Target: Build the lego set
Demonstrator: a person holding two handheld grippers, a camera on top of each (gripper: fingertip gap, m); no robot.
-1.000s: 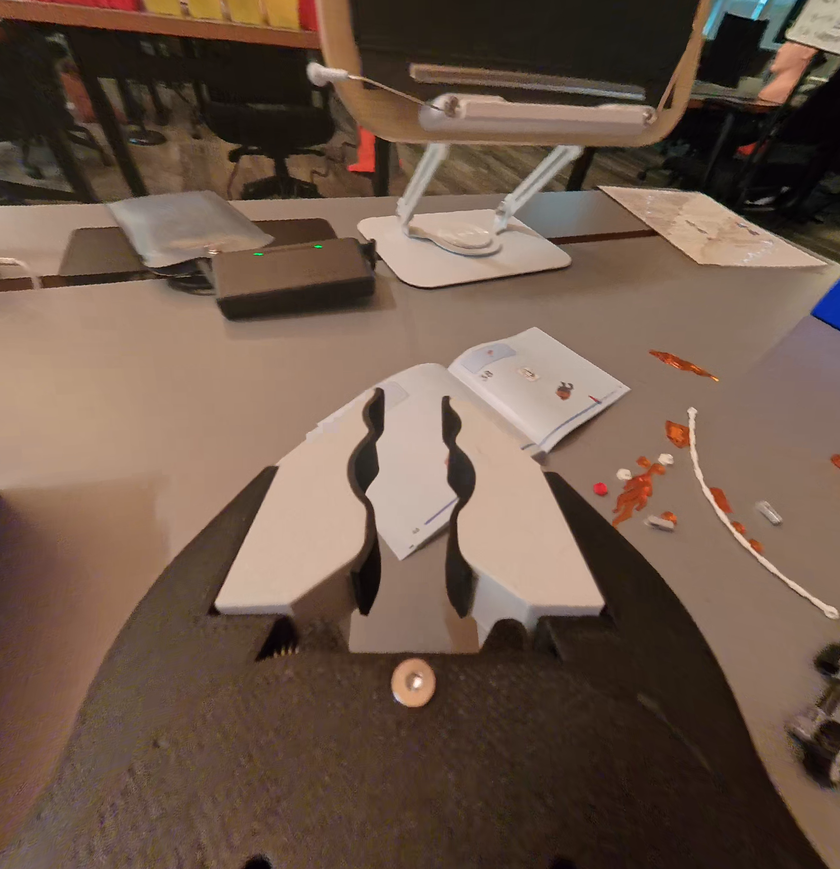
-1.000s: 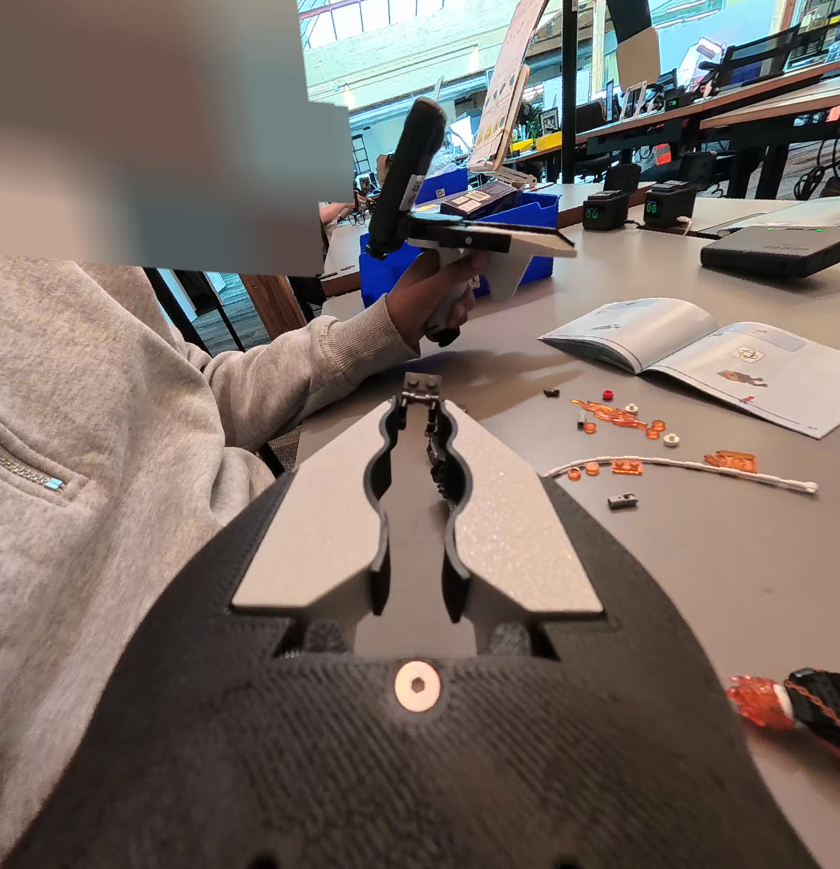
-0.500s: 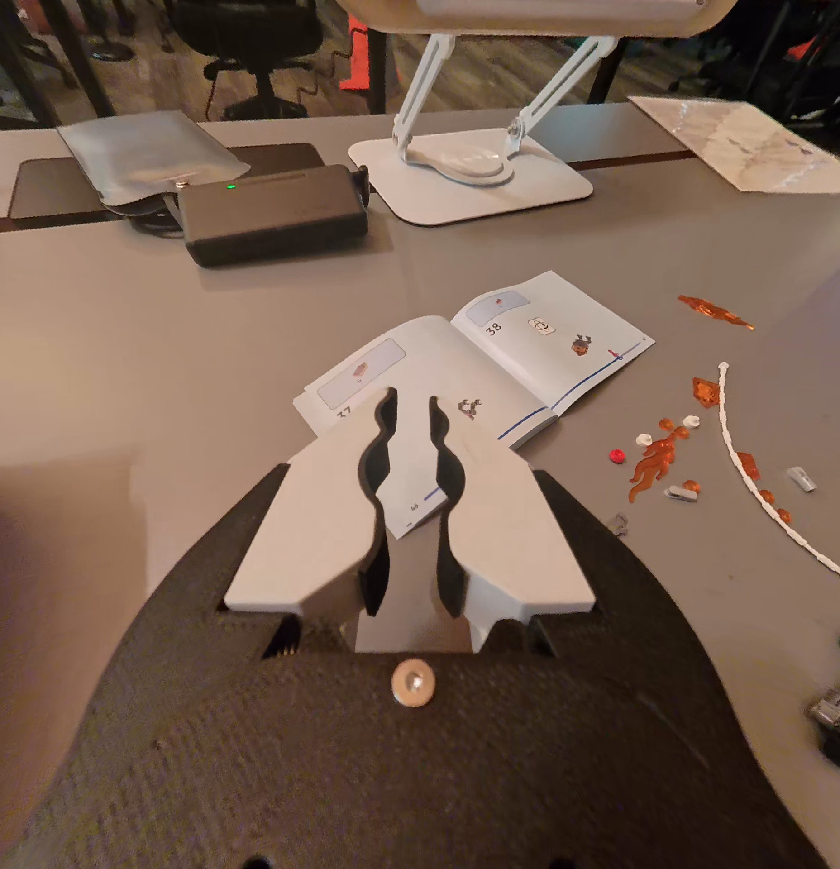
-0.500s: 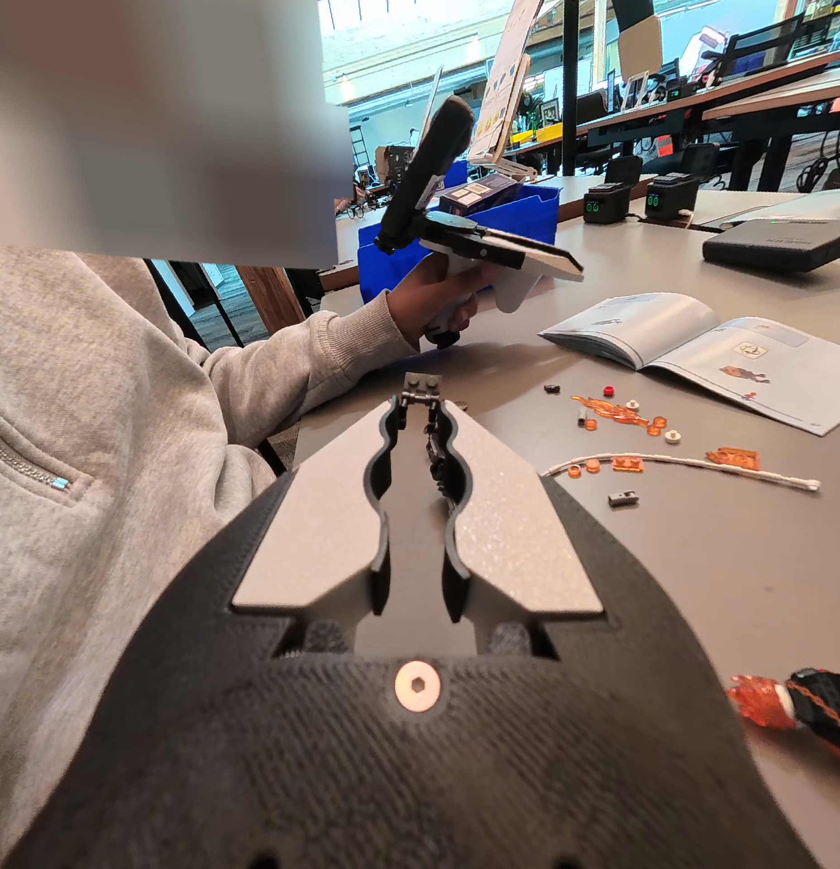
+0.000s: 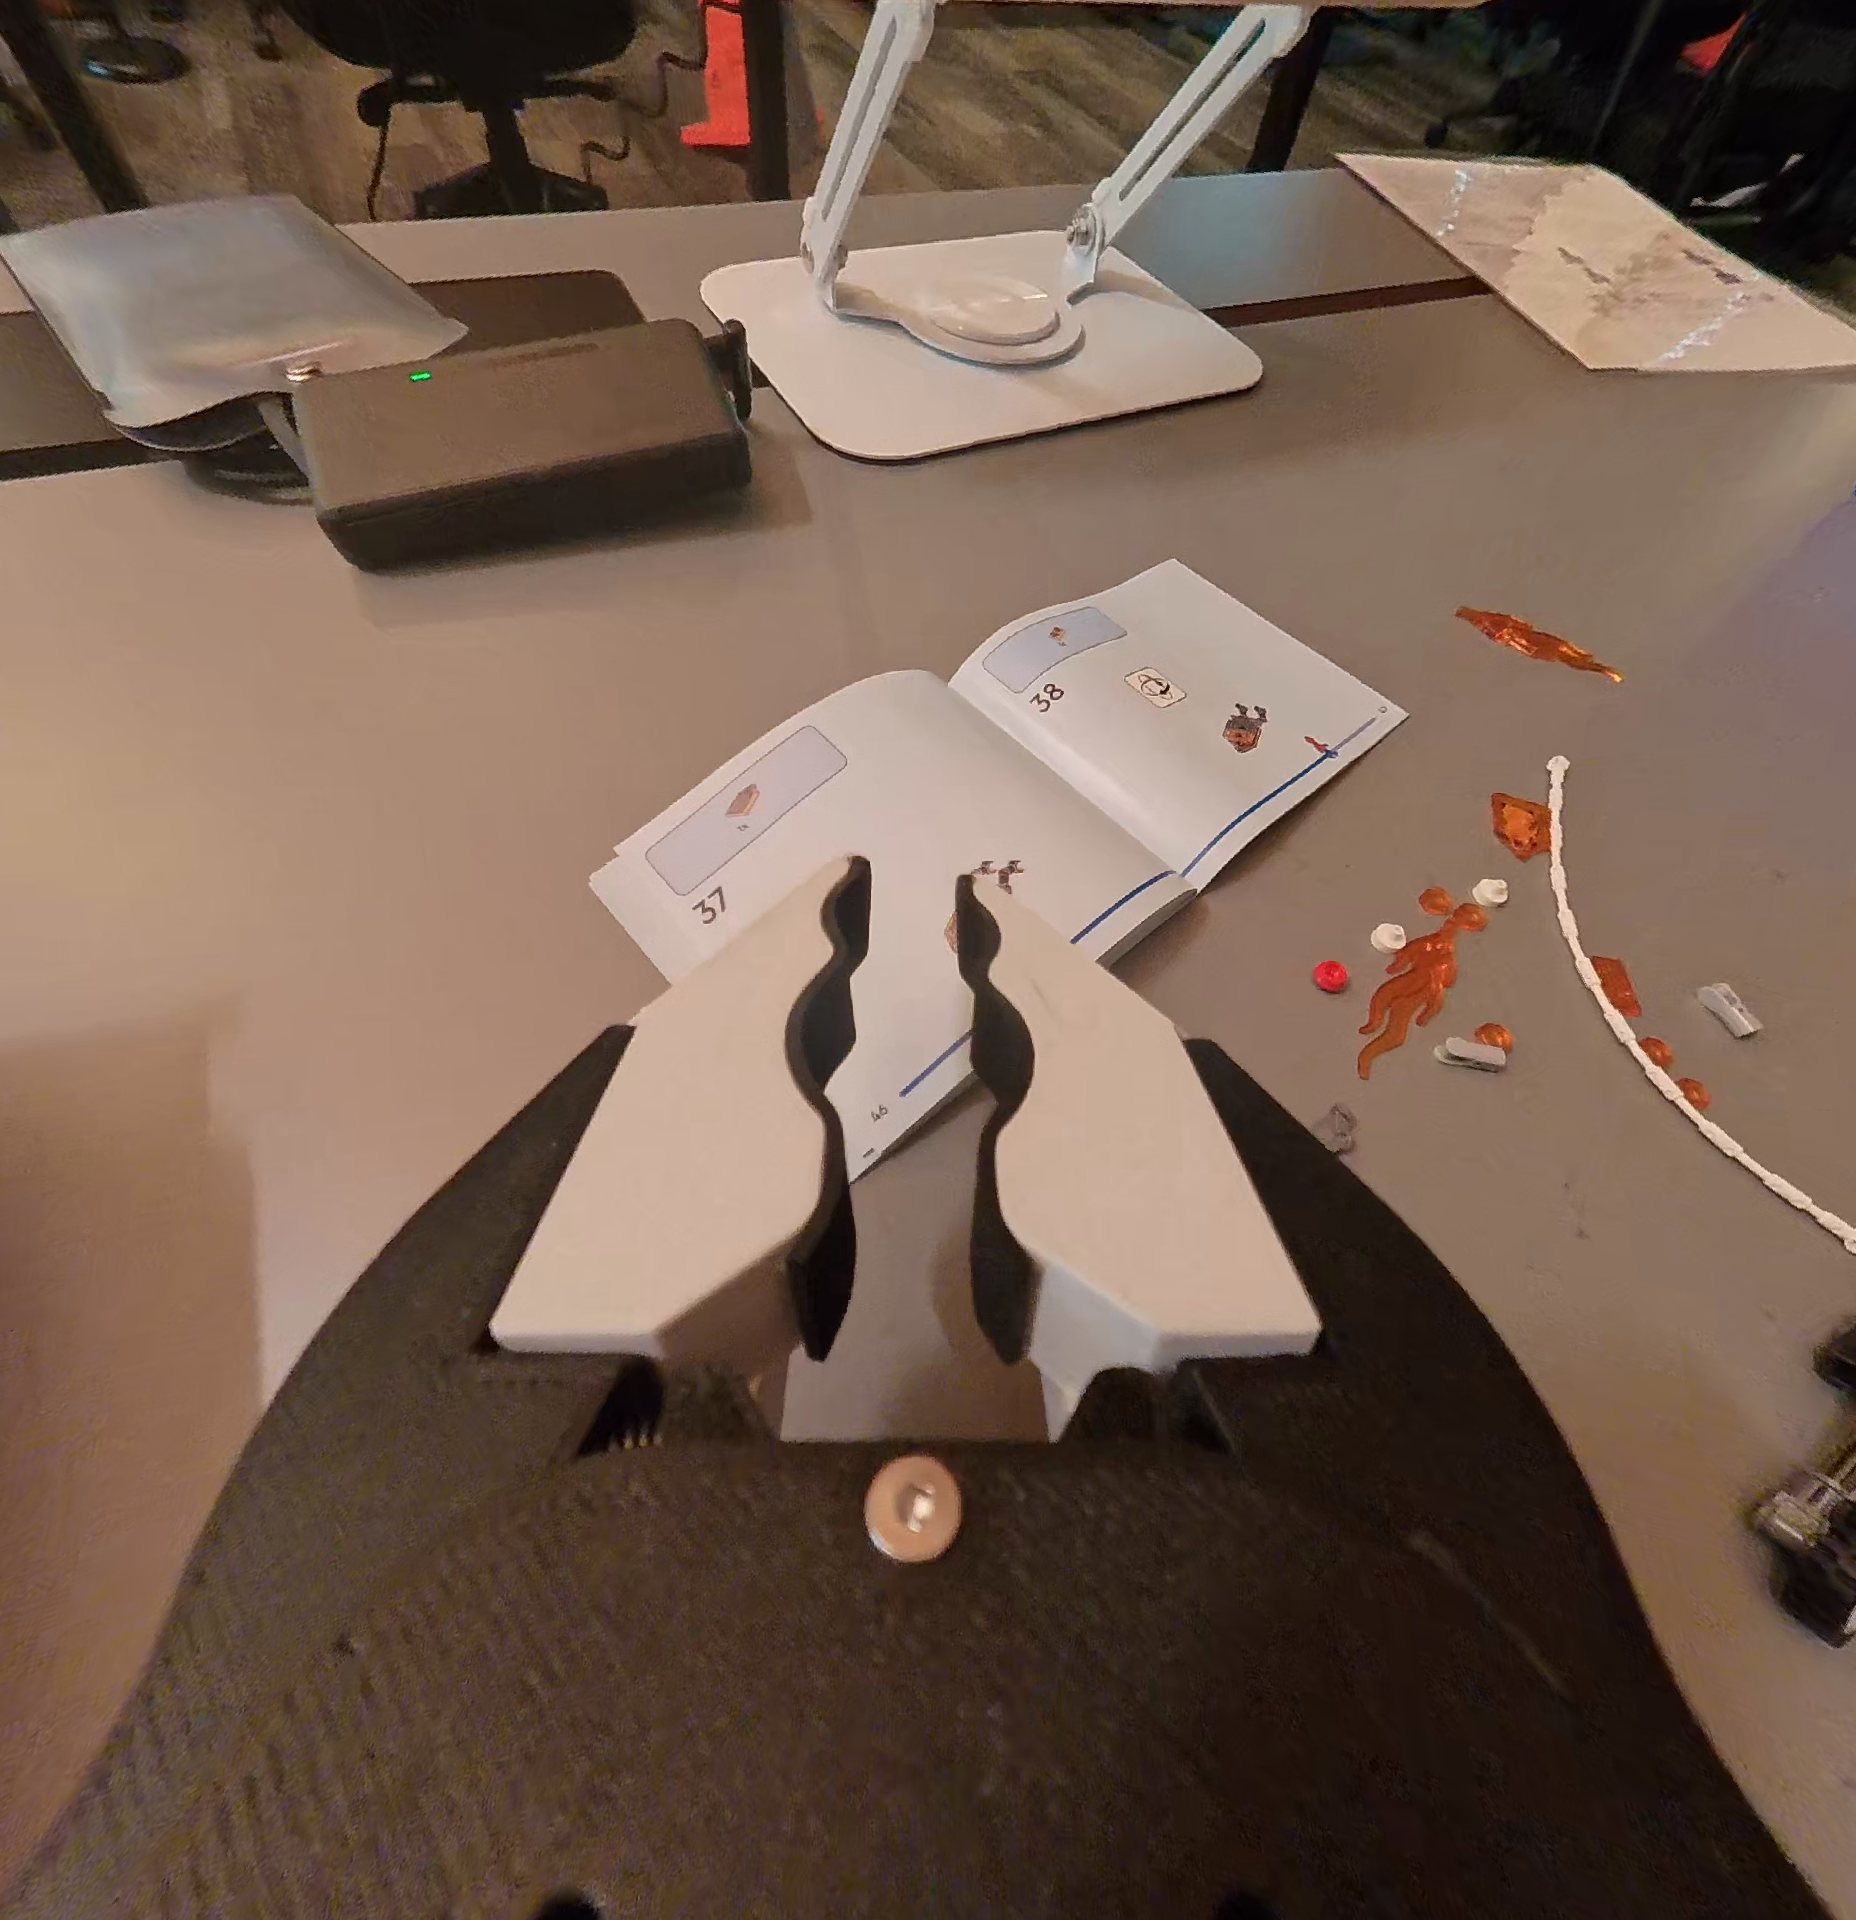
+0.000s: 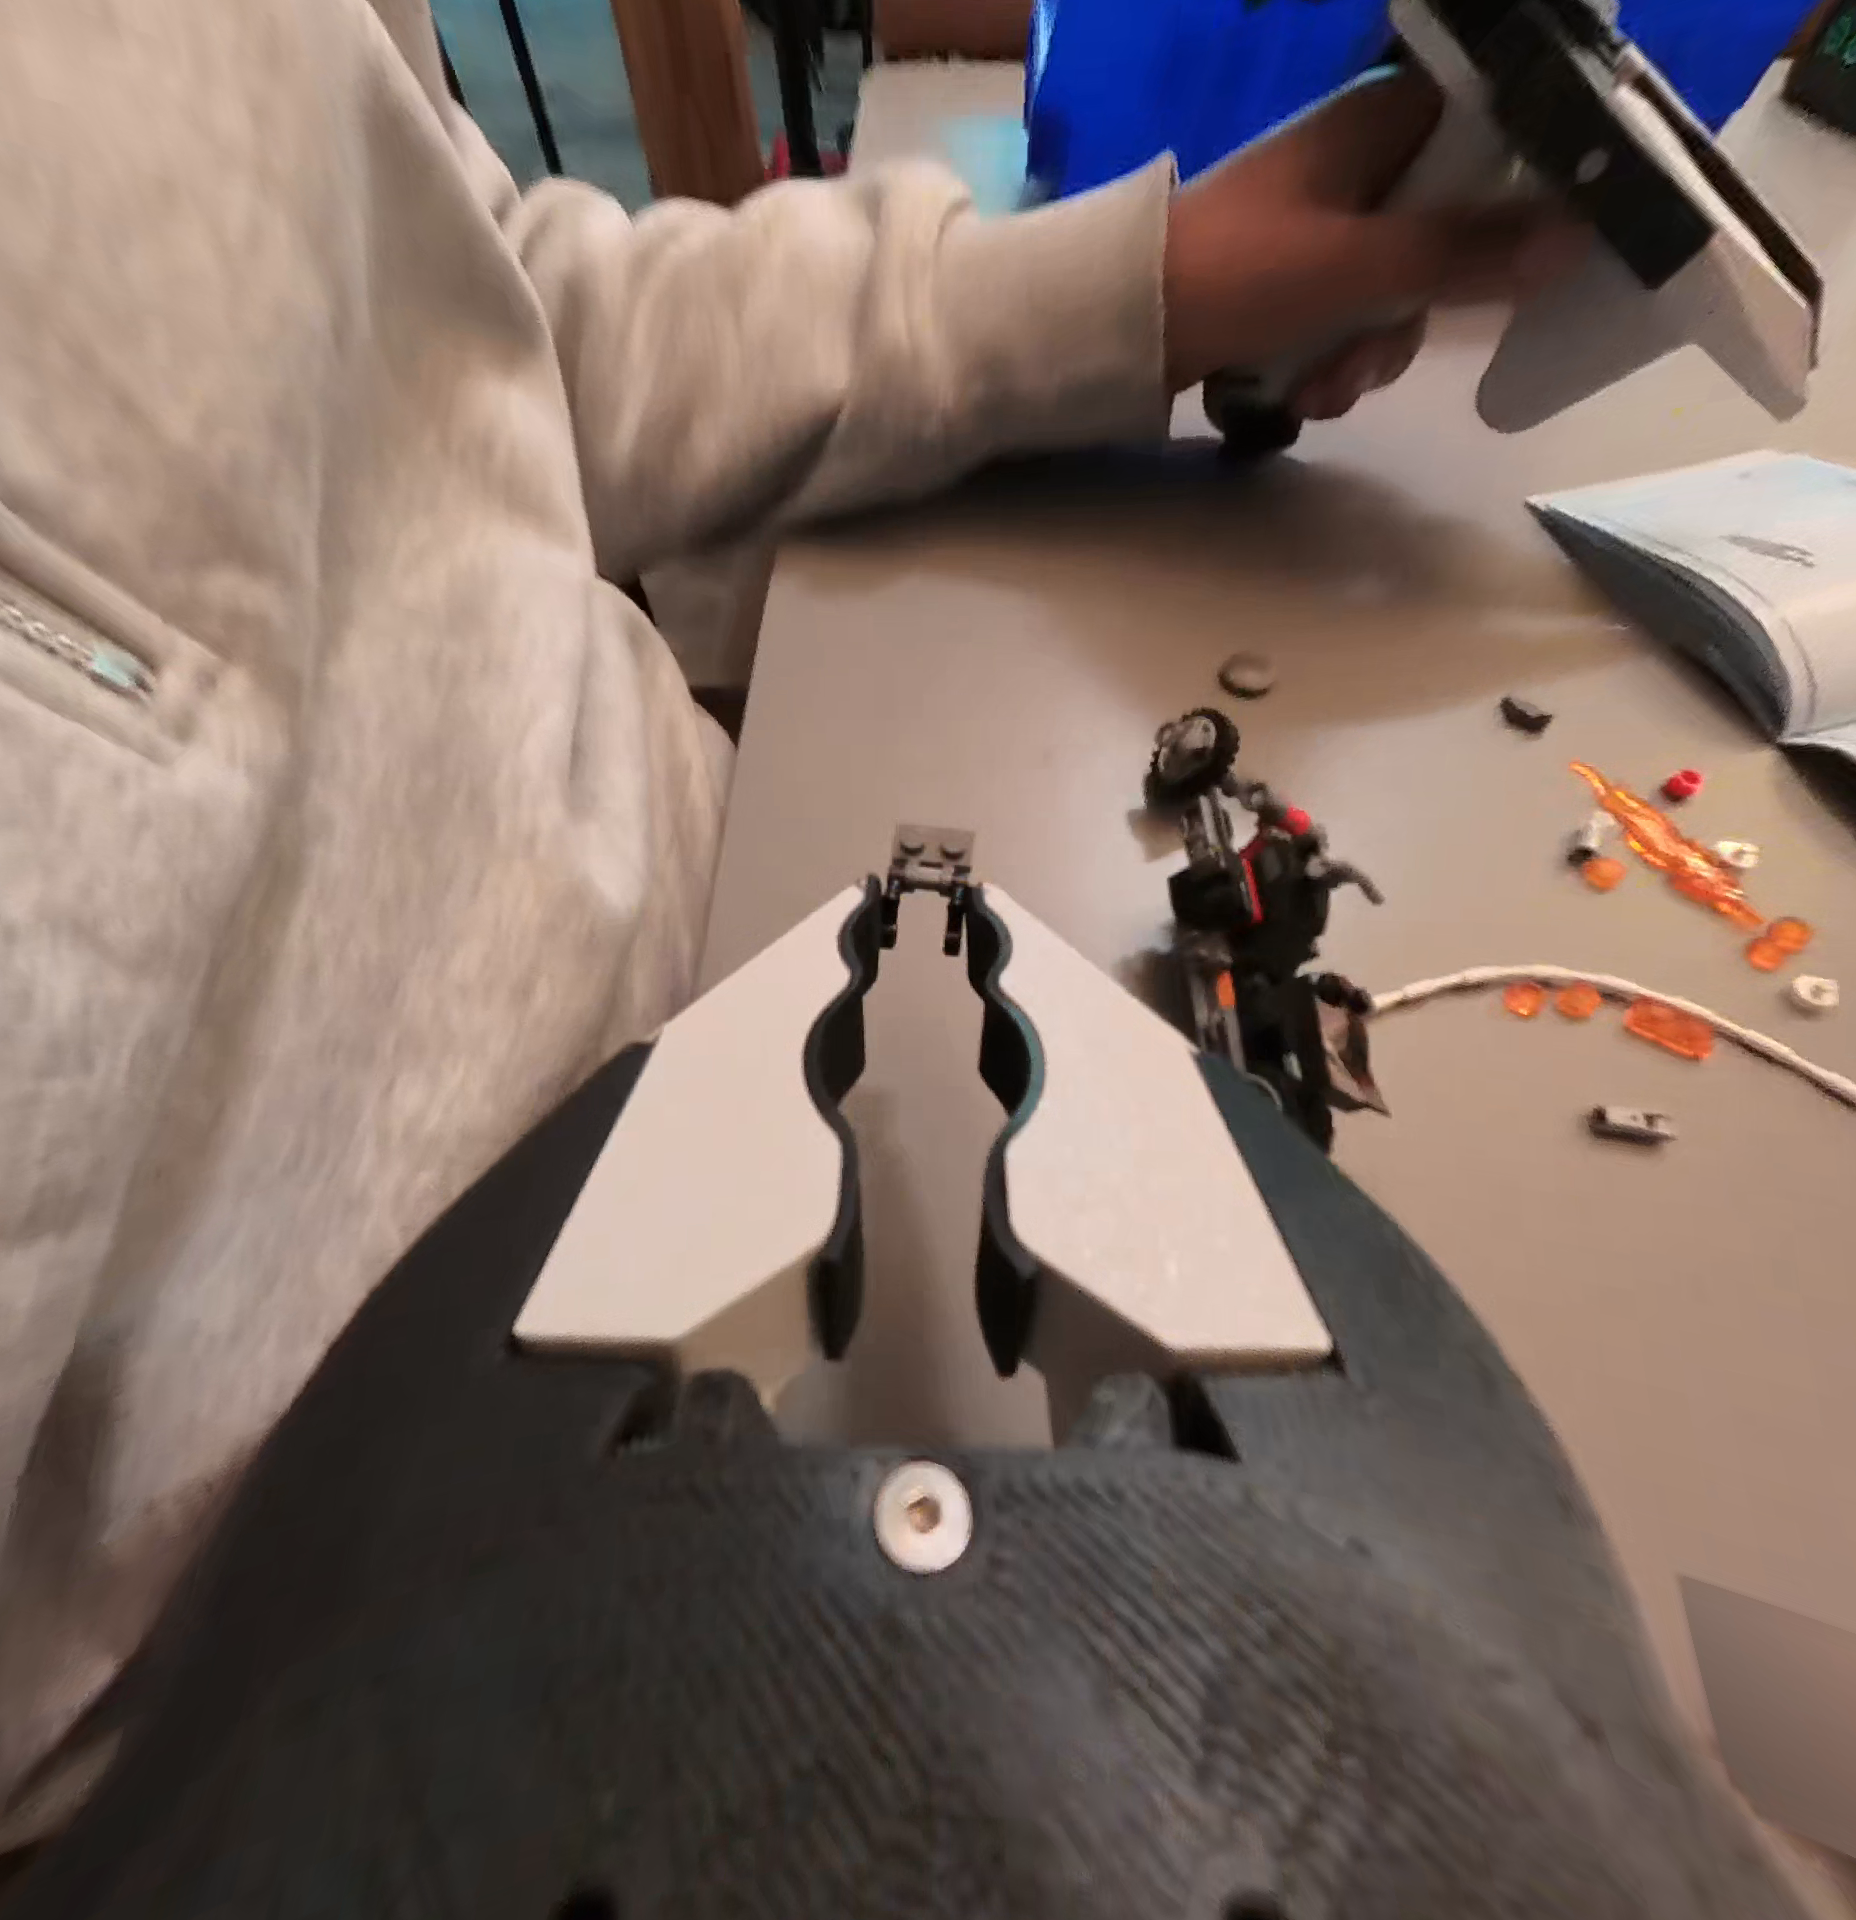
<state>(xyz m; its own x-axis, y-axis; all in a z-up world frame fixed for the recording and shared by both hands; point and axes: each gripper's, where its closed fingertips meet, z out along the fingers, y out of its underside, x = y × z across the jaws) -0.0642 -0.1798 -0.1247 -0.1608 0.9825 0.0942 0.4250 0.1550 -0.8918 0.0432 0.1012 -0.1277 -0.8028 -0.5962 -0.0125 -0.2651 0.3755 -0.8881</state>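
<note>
1. Lego pieces, left wrist view: orange flame parts [image 5: 1407, 987], a red stud [image 5: 1329, 975] and a white string [image 5: 1672, 1049] lie on the desk [image 5: 280, 779] to the right of the left tool [image 5: 911, 883], which is released with nothing between its fingers. An open instruction booklet [image 5: 1007, 790] lies just ahead of and under its tips; a black box [image 5: 529, 447] and a white stand [image 5: 986, 343] sit farther ahead.
2. Right wrist view: the right tool [image 6: 929, 904] is clenched on a small grey-and-black lego piece [image 6: 934, 862] at its fingertips. A lego motorcycle [image 6: 1251, 914] lies on the desk just right of the tips. The person's grey sleeve [image 6: 695, 343] fills the left.
</note>
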